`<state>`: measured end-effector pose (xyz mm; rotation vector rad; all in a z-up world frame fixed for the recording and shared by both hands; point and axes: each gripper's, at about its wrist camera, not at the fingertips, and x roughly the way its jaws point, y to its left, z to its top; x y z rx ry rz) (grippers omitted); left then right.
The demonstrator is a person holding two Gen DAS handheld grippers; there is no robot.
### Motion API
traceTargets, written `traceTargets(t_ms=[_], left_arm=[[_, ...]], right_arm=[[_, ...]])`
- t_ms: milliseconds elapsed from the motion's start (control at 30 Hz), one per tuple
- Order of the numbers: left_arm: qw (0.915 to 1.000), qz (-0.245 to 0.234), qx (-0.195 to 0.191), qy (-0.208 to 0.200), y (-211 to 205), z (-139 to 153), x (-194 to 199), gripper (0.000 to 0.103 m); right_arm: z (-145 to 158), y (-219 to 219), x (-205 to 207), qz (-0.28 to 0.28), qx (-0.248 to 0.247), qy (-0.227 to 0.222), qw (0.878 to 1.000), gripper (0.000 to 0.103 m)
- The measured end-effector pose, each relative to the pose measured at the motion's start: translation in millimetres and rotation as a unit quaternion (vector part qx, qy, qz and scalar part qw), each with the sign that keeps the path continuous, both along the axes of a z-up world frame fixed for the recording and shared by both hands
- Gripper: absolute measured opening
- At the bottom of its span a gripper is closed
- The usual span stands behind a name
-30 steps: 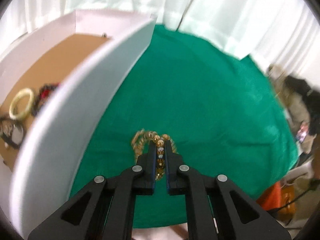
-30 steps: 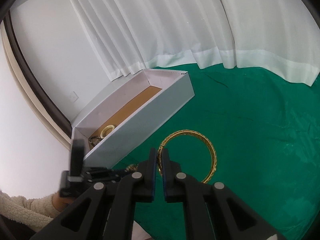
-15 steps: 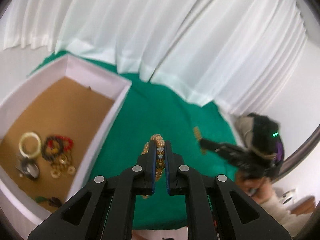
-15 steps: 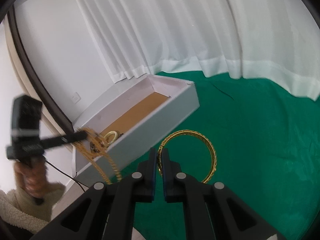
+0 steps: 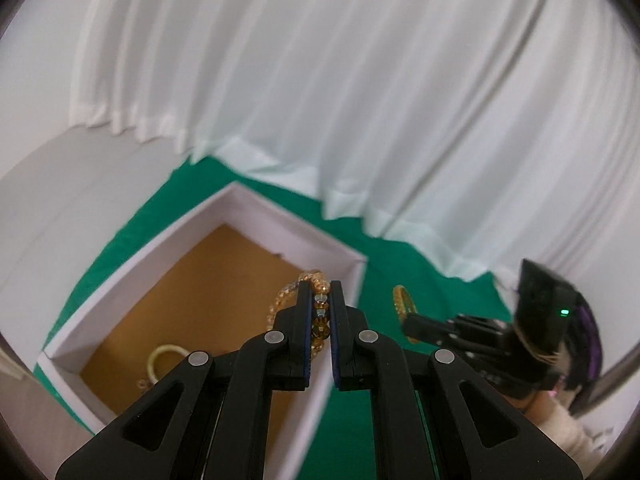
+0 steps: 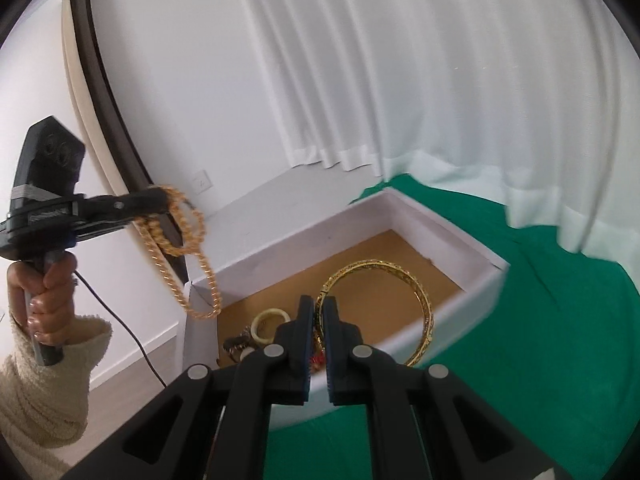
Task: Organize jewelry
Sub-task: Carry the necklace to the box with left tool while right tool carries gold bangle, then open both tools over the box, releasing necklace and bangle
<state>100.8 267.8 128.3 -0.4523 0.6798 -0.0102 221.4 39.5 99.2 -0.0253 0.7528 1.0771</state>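
Note:
My left gripper [image 5: 320, 286] is shut on an amber bead necklace [image 5: 316, 280] and holds it above the white box [image 5: 132, 280] with a brown floor. In the right wrist view the necklace [image 6: 188, 248] hangs from that gripper [image 6: 160, 200], left of the box [image 6: 440, 216]. My right gripper [image 6: 319, 300] is shut on a gold bangle [image 6: 424, 304] and holds it over the box's near wall. The bangle also shows in the left wrist view [image 5: 402, 302], held in the right gripper's tip [image 5: 408, 320].
A cream ring [image 6: 272, 316], a red and dark bracelet and other small pieces lie at the box's near end [image 5: 164, 360]. The box stands on a green cloth [image 6: 560, 360]. White curtains [image 6: 440, 80] hang behind. A wall and floor are on the left.
Both grippers have lifted from the cloth and moved toward the box, the left with the bead necklace, the right with the gold bangle, now over the box.

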Motion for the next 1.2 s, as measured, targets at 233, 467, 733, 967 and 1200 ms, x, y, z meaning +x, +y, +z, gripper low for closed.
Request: traceTargets(t_ms=[233, 467, 733, 967, 1200], left_arm=[[0.9966, 0.025, -0.006, 0.079, 23, -96, 60, 0.005], [0.9873, 0.053, 0.047, 0.142, 19, -151, 81, 0.055], [0.9679, 0.127, 0.197, 0.092, -12, -112, 14, 0.102], [0.9531, 0.206, 0.209, 0.073, -30, -100, -34, 0.102], [0.9407, 0.241, 0.197, 0.135, -21, -107, -60, 0.102]], right_arm=[[-58, 80, 24, 0.015, -0.100, -0.016, 0.995, 0.005], [-114, 117, 38, 0.013, -0.178, -0.001, 0.984, 0.014], [-89, 84, 31, -0.043, -0.149, -0.015, 0.988, 0.066], [-70, 72, -2, -0.072, -0.145, -0.041, 0.986, 0.081], [-66, 73, -32, -0.072, -0.166, -0.027, 0.983, 0.081]])
